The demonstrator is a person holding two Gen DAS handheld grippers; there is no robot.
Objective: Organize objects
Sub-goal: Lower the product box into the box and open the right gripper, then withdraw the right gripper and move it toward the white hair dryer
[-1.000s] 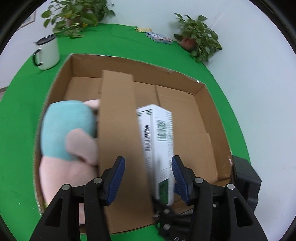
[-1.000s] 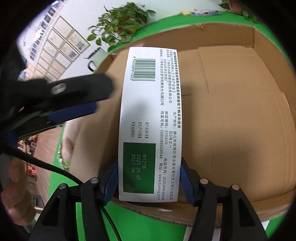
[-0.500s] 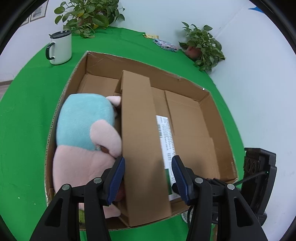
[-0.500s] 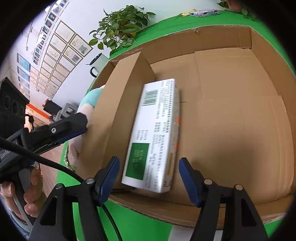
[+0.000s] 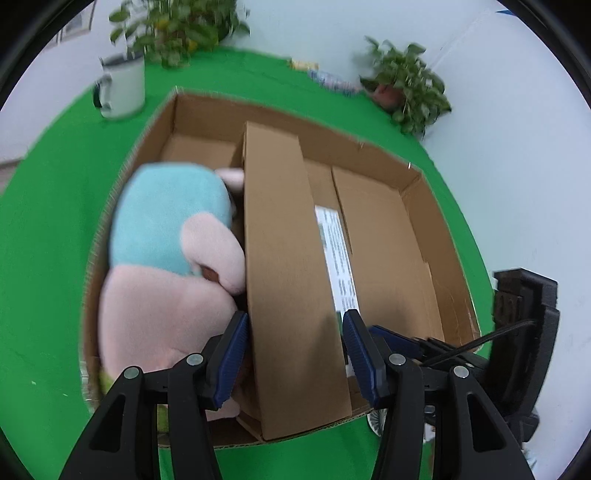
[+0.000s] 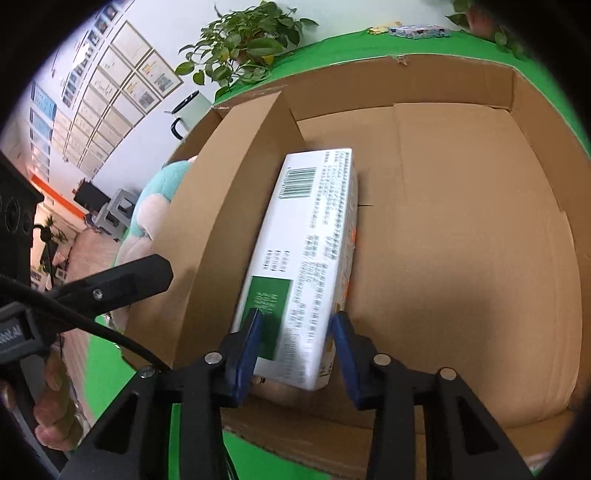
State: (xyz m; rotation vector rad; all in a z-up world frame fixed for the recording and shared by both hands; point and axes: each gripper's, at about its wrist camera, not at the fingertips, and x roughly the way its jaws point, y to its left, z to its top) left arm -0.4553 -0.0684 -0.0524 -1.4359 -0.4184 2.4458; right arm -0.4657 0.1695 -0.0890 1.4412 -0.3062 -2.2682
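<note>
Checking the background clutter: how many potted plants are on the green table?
2. One plant stands at the far left, behind the mug; the other plant is at the far right corner. More may sit outside the view.

Tall brown cardboard divider [image 5: 291,280] at centre frame hides most of the white printed carton [image 5: 338,254]; blurred pink-and-teal plush toy [image 5: 166,258], lower left, sits partly behind black gripper arms
</note>
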